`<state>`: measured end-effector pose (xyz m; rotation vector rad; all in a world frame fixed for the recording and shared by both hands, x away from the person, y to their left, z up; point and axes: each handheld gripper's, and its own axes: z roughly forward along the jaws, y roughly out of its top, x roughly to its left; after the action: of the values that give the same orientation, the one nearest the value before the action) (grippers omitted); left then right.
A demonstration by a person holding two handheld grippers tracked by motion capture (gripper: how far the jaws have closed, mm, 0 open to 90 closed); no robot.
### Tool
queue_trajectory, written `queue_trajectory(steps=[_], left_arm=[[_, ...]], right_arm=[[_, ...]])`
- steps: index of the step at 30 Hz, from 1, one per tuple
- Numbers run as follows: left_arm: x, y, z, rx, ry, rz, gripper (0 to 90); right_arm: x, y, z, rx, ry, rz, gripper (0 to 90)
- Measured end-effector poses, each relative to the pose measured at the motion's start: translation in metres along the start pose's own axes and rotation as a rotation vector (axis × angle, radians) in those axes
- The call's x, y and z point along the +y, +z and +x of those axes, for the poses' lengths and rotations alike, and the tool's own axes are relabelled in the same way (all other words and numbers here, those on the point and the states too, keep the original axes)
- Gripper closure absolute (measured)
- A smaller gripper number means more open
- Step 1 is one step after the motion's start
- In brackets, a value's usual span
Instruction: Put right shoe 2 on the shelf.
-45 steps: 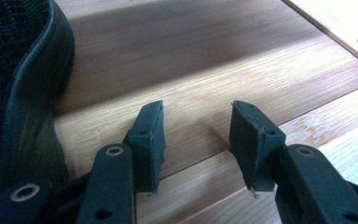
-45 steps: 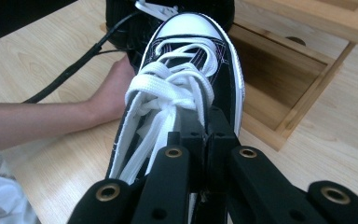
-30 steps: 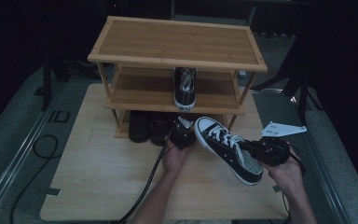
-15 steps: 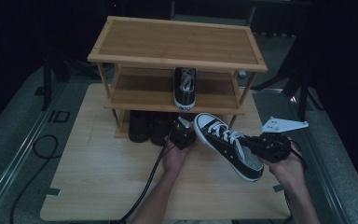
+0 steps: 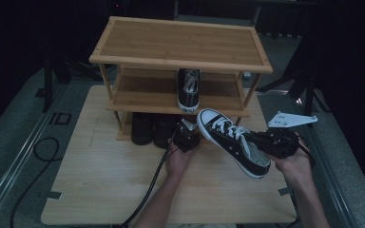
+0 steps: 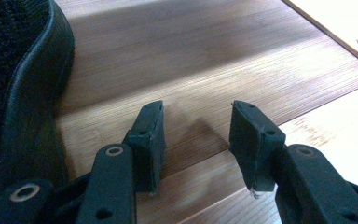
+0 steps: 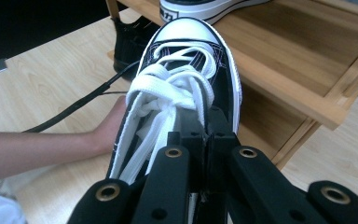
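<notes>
Two grippers are in your hands at the near edge of the wooden board (image 5: 100,190). Your right gripper (image 5: 261,140) sits at the near right, its jaws pinched tight on the rim of the black-and-white sneaker (image 5: 232,140); in the right gripper view the jaws (image 7: 205,140) meet on the shoe's side wall beside the white laces (image 7: 168,93). You hold that sneaker off the board, tilted, with its white toe cap (image 5: 208,117) pointing far and left toward the rack and its heel nearest your right hand (image 5: 292,164). A grey three-cornered plate (image 5: 290,119) rides just past that hand.

Left of the shoe, your left gripper (image 5: 186,137) rests low near the middle of the board, with its cable (image 5: 147,194) trailing back along your forearm. In the left gripper view its jaws (image 6: 196,140) stand apart with nothing between them, and bare wood shows in the gap. A dark shoe (image 6: 23,93) lies just to the side of them.

Farther off, a pair of black shoes (image 5: 152,129) stands under the bamboo rack (image 5: 180,42), touching each other. On the rack's middle shelf (image 5: 142,92) a second sneaker (image 5: 188,89) sits upright with its heel toward you, just beyond the toe of the held one.
</notes>
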<state>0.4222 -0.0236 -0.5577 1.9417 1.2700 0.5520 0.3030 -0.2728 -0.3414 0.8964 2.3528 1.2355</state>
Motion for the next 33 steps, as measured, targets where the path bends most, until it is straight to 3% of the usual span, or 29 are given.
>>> queue_trajectory(steps=[16,30,33], left_arm=[[0.000,0.000,0.000,-0.003,0.000,-0.001,55.5],[0.000,0.001,0.000,-0.011,-0.004,-0.005,55.6],[0.000,0.001,0.000,-0.012,-0.003,-0.005,55.6]], right_arm=[[0.023,0.004,-0.010,-0.052,0.004,-0.018,88.8],[0.034,0.018,-0.024,-0.117,0.044,-0.017,88.8],[0.037,0.023,-0.028,-0.127,0.072,-0.025,88.8]])
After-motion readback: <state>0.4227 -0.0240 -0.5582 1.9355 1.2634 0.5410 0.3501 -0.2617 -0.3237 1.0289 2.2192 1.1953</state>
